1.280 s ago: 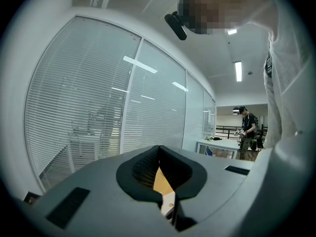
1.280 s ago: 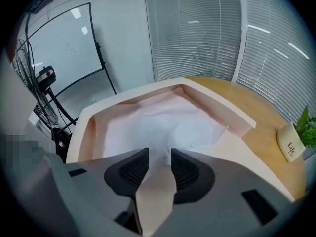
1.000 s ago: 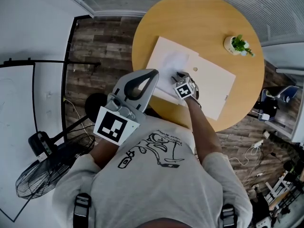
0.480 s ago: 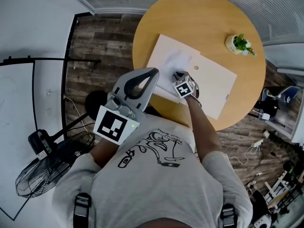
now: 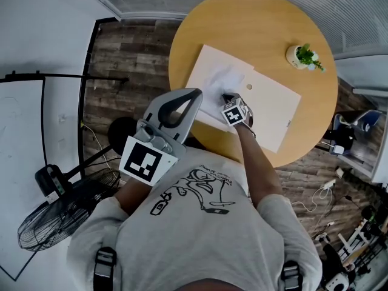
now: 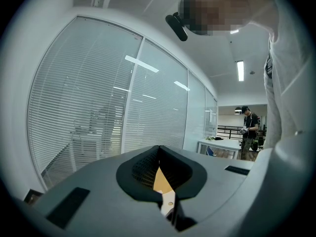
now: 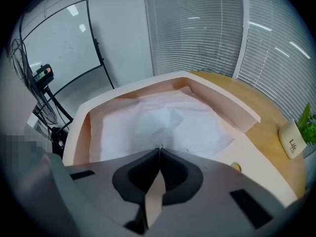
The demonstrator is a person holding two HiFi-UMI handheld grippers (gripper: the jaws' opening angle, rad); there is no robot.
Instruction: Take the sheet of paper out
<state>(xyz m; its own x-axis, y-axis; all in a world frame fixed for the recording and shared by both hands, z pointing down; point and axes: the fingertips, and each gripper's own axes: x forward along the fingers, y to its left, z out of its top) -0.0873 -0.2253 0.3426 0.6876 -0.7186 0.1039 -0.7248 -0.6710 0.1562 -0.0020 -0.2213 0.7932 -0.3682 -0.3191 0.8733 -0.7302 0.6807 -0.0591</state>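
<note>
**Thin sheet nipped at its near edge, ready to be drawn out**

A round wooden table (image 5: 267,17) fills the upper part of the head view. A pale card folder (image 5: 276,111) lies open across its middle. The sheet of paper (image 5: 221,77) rests inside the folder's nine o'clock half, white and already rumpled, with soft creases running across it.

The left gripper (image 5: 197,92) is held level near the person's chest, at about seven o'clock from the folder. Its jaws are together on nothing and it takes no part.

The right gripper (image 5: 226,96) points steeply down at the six o'clock edge of the sheet. Its jaws have just been closing and now meet tip to tip. In the right gripper view a pucker of the sheet (image 7: 158,120) runs straight into the right gripper (image 7: 159,148), so the jaws look clamped on the paper's margin.

A small potted plant (image 5: 303,56) stands at two o'clock on the table, well apart from the folder.

The sheet should handle as very light, limp and easy to tear or crease further, though it ought to slide freely over the smooth card. The near margin is the sensible place to hold it. A pinch set a little in from the edge should make a rip less likely. The folder also looks light and may drag along with the sheet.
</note>
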